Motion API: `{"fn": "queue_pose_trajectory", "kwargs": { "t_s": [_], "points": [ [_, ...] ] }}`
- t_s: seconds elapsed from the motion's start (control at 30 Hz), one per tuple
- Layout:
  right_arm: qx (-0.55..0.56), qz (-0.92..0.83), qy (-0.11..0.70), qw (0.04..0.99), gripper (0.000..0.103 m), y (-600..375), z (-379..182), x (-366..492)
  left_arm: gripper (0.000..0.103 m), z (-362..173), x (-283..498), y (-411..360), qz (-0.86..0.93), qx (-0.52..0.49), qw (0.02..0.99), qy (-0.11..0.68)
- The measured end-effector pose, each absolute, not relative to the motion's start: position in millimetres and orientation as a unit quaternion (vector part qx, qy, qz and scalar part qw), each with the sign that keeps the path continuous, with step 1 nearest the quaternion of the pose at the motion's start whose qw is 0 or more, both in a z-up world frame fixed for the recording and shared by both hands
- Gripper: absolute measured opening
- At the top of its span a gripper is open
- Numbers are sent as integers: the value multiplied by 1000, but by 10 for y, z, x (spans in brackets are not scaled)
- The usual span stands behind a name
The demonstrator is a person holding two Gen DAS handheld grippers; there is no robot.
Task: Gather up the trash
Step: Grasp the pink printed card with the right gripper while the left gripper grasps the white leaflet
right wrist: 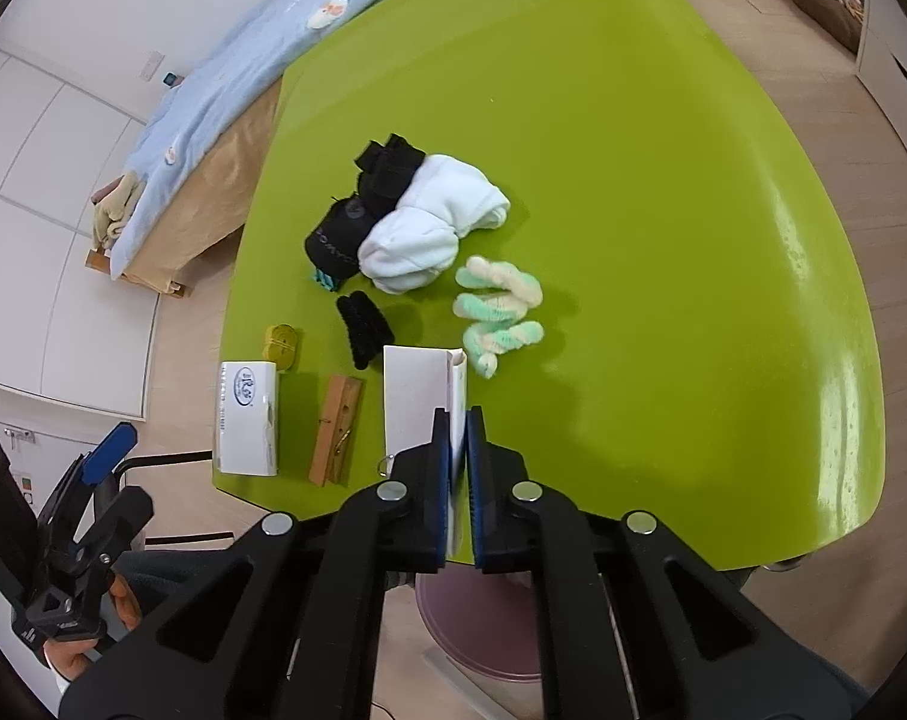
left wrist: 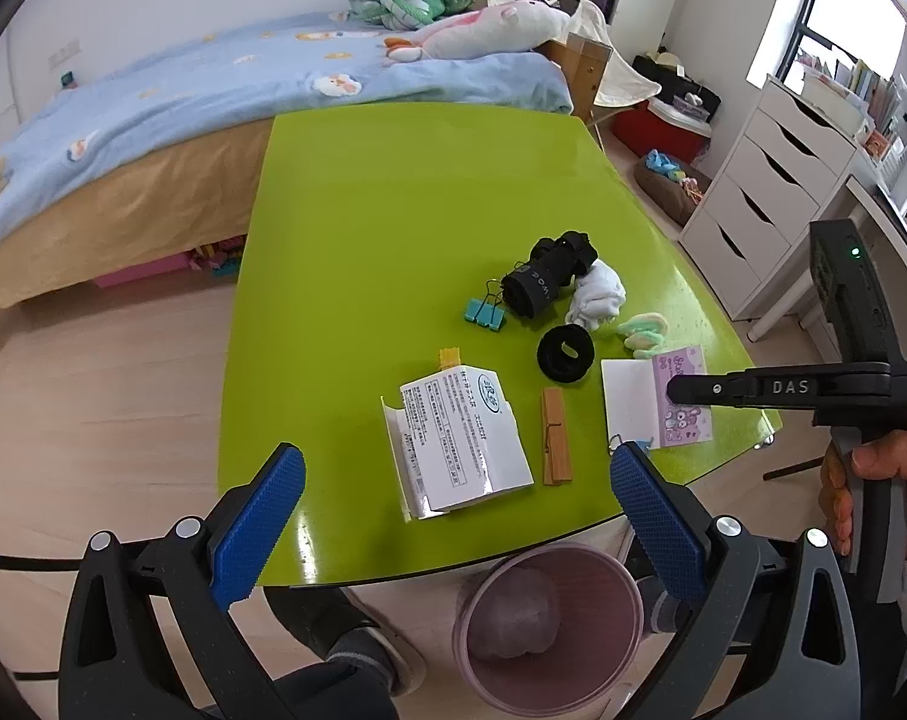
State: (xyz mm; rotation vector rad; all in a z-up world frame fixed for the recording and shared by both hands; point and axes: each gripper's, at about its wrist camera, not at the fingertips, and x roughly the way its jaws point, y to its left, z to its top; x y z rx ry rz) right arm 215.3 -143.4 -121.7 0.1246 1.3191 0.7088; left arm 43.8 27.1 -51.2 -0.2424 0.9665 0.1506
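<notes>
Jaws: left gripper (left wrist: 456, 480) spread wide, holding nothing, poised above the near edge of the green table (left wrist: 393, 192); white spouted pouch (left wrist: 453, 444) lies flat on the table between and just beyond its blue pads. Wooden clothespin (left wrist: 555, 438) just right of the pouch. Right gripper (right wrist: 458, 420) pinched on the folded paper card (right wrist: 423, 402) at the table's near edge. Pink bin (left wrist: 549, 618) on the floor below the table edge.

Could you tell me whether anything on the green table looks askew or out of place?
The purple-and-white card stands out: the right tongs are shut on its edge and it is tipped up on edge rather than lying flat. The white pouch overhangs the table's near edge.
</notes>
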Motion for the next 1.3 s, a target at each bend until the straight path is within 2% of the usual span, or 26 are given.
{"fn": "queue_pose_trajectory", "kwargs": {
  "t_s": [0.4,0.77,0.8,0.87,0.93,1.03,1.17,1.3],
  "points": [
    [42,334,558,758,5,-1478,-804,2111,98,-801,818,450,71,-157,834,523],
    [32,336,554,761,5,-1508,-804,2052,95,-1072,991,565,57,-211,793,569],
    [31,337,554,761,5,-1504,-807,2051,91,-1084,989,563,54,-211,792,571],
    [29,338,554,760,5,-1493,-810,2046,72,-1109,982,556,52,-210,789,575],
    [28,339,554,760,5,-1489,-810,2034,62,-1113,971,553,47,-213,789,574],
    [27,340,552,761,5,-1489,-809,2025,55,-1065,935,544,44,-207,797,566],
    [25,340,547,765,5,-1482,-799,2006,38,-972,884,528,36,-206,810,548],
    [19,341,538,771,5,-1473,-756,1967,33,-875,823,478,37,-195,822,533]
  ]
}}
